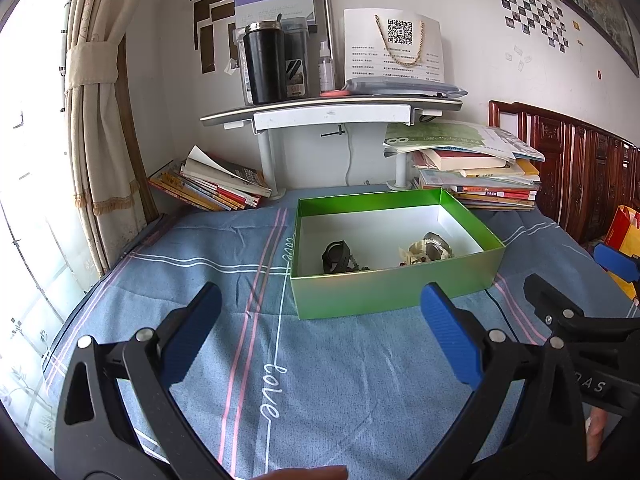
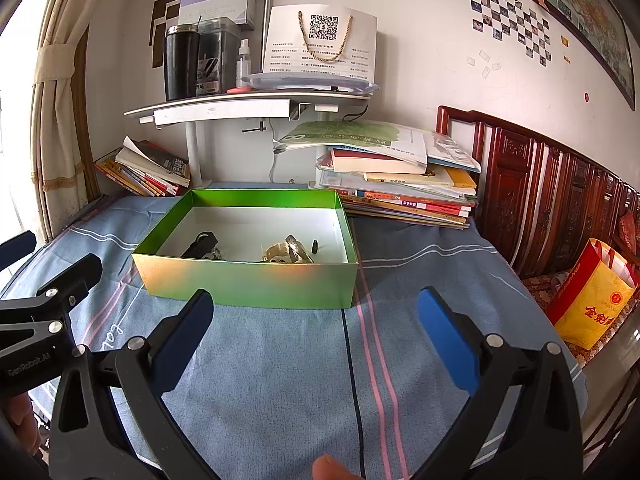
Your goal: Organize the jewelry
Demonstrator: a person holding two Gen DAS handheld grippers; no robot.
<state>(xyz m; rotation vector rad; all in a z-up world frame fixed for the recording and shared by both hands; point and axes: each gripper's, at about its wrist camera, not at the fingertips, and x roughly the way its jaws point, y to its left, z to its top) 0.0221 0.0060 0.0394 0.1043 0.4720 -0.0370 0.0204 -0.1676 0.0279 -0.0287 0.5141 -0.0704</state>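
Both tools, left tool and right tool, are wide and hold nothing, and the jewelry sits in the green box.

- The word "love" in white script ran along a white line on the blue bedcloth, just ahead of the left gripper.
- "GenRobot.AI" was printed on the left gripper's body, seen left of the right gripper.
- A QR code stood on the white paper bag, far ahead.
- Gold Chinese characters marked the yellow bag, to the right.
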